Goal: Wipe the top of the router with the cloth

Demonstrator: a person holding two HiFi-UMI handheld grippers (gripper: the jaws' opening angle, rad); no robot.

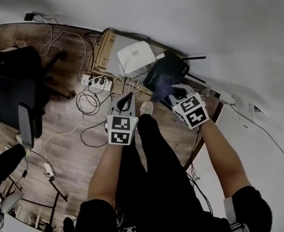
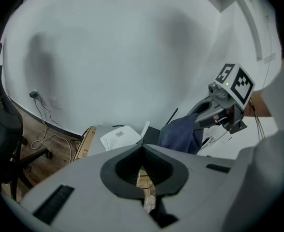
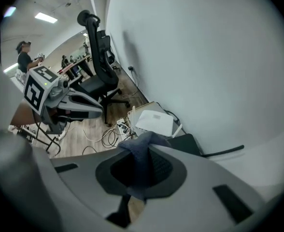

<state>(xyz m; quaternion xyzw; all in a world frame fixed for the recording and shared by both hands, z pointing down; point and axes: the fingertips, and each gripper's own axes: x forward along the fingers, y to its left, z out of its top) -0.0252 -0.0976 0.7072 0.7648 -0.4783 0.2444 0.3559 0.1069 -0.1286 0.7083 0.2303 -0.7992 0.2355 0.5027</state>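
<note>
Two routers sit on a low stand by the wall: a white router [image 1: 134, 56] [image 2: 119, 137] [image 3: 154, 122] and, right of it, a black router [image 1: 168, 67] [image 2: 151, 135] [image 3: 186, 144] with black antennas. My right gripper [image 1: 171, 96] [image 3: 141, 148] is shut on a dark blue cloth [image 1: 161, 87] [image 2: 181, 132] [image 3: 139, 153], which hangs at the near edge of the black router. The left gripper [image 1: 128, 96] [image 2: 143, 145] hovers left of the cloth, in front of the white router, jaws closed with nothing between them.
A cardboard box [image 1: 103, 52] leans beside the stand. A power strip [image 1: 97, 82] and tangled cables lie on the wooden floor below it. A black office chair [image 1: 16, 88] stands at the left. The person's shoe [image 1: 146, 108] is just in front of the stand.
</note>
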